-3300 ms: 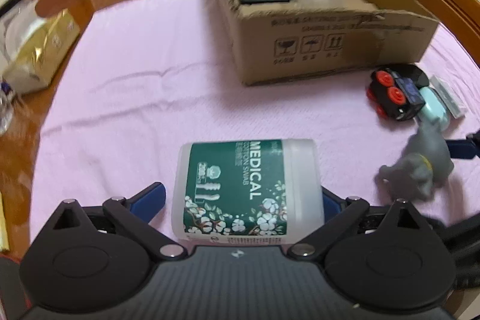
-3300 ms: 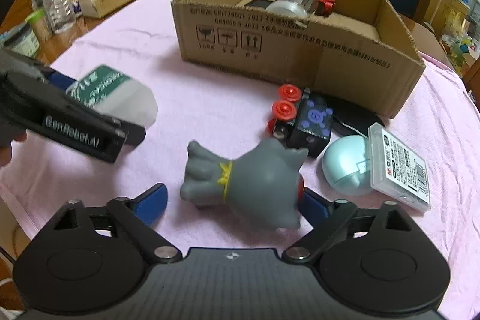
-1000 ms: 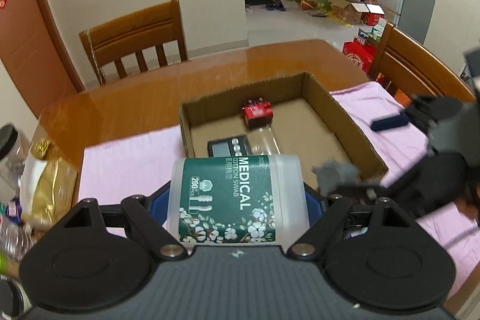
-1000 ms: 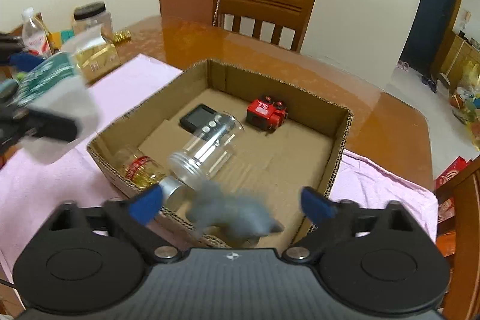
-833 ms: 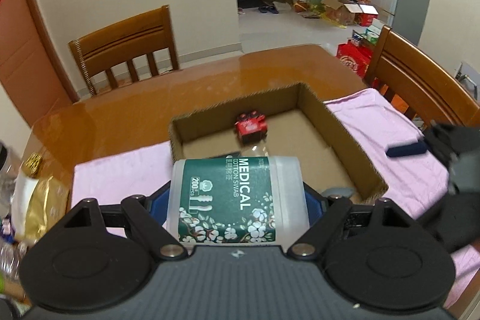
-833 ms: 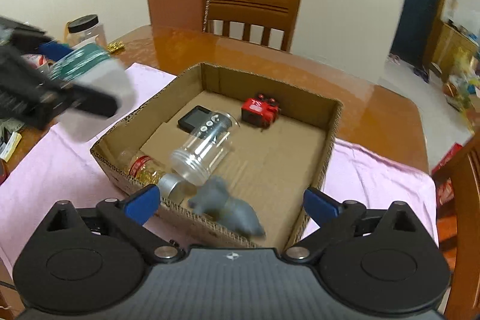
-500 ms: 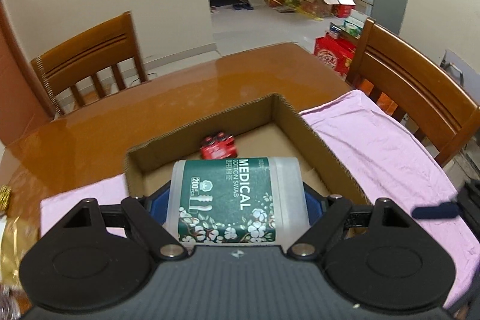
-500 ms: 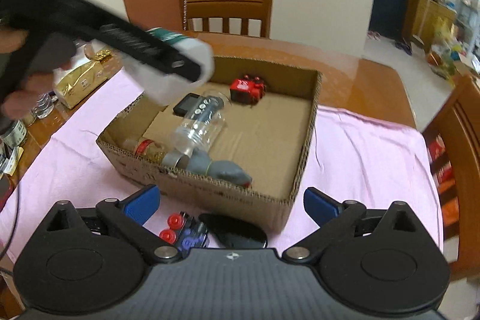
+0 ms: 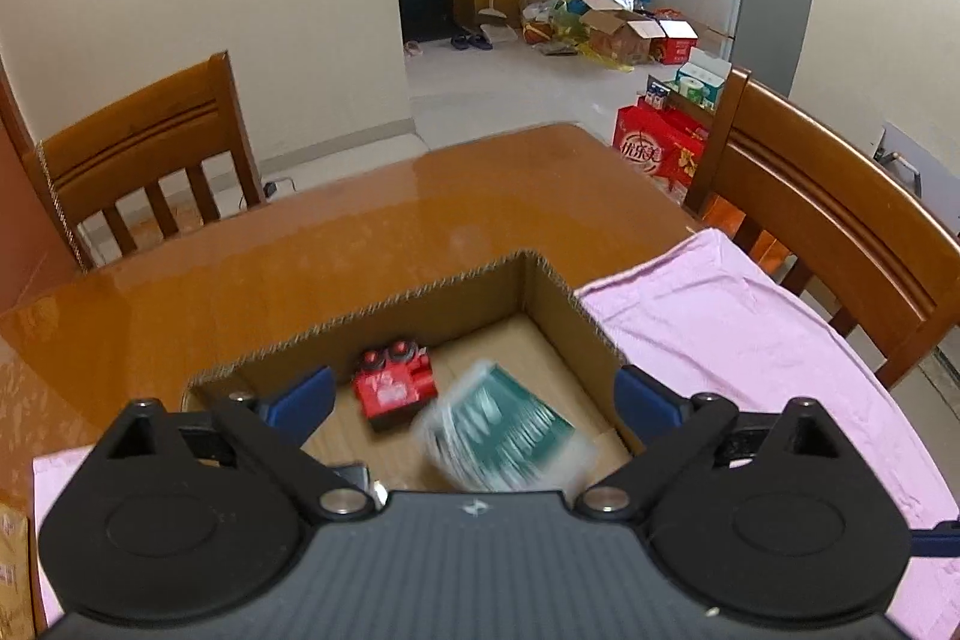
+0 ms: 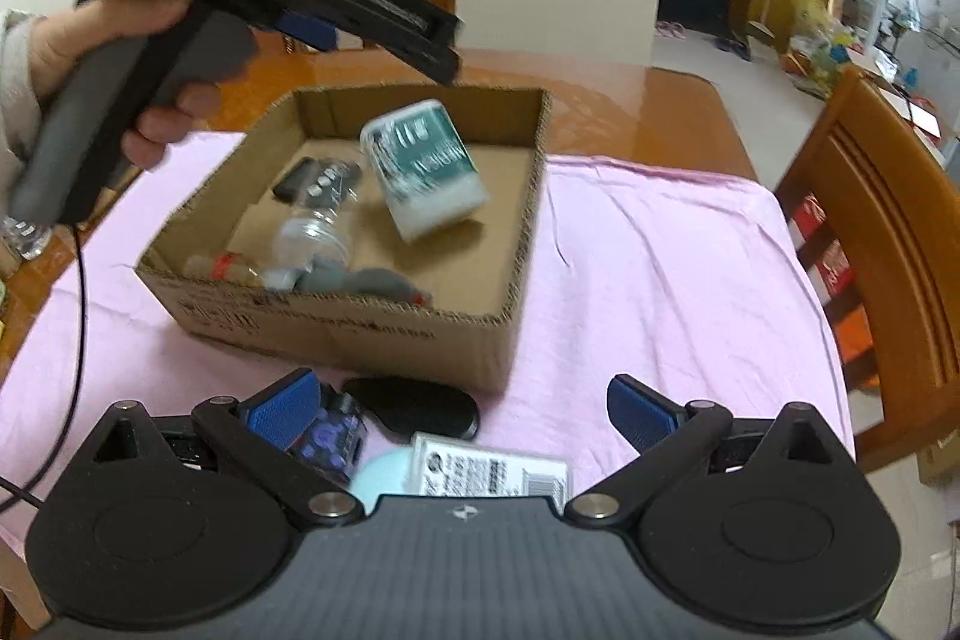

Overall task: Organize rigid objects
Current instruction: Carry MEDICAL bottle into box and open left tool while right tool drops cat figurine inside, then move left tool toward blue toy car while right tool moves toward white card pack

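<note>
My left gripper (image 9: 472, 400) hangs over the cardboard box (image 9: 420, 289), its jaws opening with nothing pressed between them. The green-and-white cotton swab tub (image 9: 498, 436) is blurred and tumbling below the fingers; in the right wrist view the tub (image 10: 423, 166) is tilted in mid-air inside the box (image 10: 336, 328). A hand (image 10: 90, 34) holds that gripper above the box's far left corner. My right gripper (image 10: 462, 409) is open and empty, on the near side of the box. In the box lie a grey toy (image 10: 366, 283), a glass jar (image 10: 312, 235), a black device (image 10: 312, 181) and a red toy (image 9: 393, 388).
On the pink cloth (image 10: 660, 280) in front of the box lie a black oval piece (image 10: 414, 406), a white barcoded pack (image 10: 492, 472), a pale blue round thing (image 10: 381, 472) and a black toy car (image 10: 330, 439). Wooden chairs (image 9: 138, 160) (image 10: 888, 220) stand around the table.
My left gripper moved over the box, then opened and let go of the swab tub, which now falls. My right gripper drew back from the box, leaving the grey toy inside.
</note>
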Action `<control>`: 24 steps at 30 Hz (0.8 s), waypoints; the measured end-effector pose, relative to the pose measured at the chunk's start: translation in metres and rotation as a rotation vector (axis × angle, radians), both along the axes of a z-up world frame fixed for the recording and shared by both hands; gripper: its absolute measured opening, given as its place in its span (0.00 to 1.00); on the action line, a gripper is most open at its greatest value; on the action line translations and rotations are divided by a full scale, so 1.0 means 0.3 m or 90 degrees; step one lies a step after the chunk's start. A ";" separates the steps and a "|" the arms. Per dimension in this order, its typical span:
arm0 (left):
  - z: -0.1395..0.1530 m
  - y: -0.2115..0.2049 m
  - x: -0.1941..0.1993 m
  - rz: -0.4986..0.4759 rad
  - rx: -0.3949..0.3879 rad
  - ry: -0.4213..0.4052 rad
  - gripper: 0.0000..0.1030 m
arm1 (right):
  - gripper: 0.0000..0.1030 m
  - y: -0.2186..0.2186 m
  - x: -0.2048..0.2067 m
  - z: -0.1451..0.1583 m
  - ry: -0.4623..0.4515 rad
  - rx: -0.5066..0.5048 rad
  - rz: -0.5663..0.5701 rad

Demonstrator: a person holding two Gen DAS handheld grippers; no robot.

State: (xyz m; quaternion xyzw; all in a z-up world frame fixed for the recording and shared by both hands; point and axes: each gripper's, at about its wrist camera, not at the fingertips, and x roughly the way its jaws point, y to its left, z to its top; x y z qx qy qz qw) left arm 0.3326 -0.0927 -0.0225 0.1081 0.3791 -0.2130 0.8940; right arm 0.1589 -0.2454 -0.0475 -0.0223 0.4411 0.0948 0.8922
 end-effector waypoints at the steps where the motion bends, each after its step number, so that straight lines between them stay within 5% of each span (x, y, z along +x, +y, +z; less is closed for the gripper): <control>1: -0.001 0.012 -0.012 0.000 -0.001 0.003 0.96 | 1.00 -0.003 -0.007 -0.011 0.005 -0.003 -0.005; 13: -0.023 0.170 -0.241 0.028 0.026 0.016 0.96 | 1.00 -0.003 -0.079 -0.131 0.038 -0.043 -0.029; 24: -0.124 0.207 -0.488 0.069 0.045 0.052 0.96 | 1.00 -0.029 -0.054 -0.201 0.048 -0.006 -0.066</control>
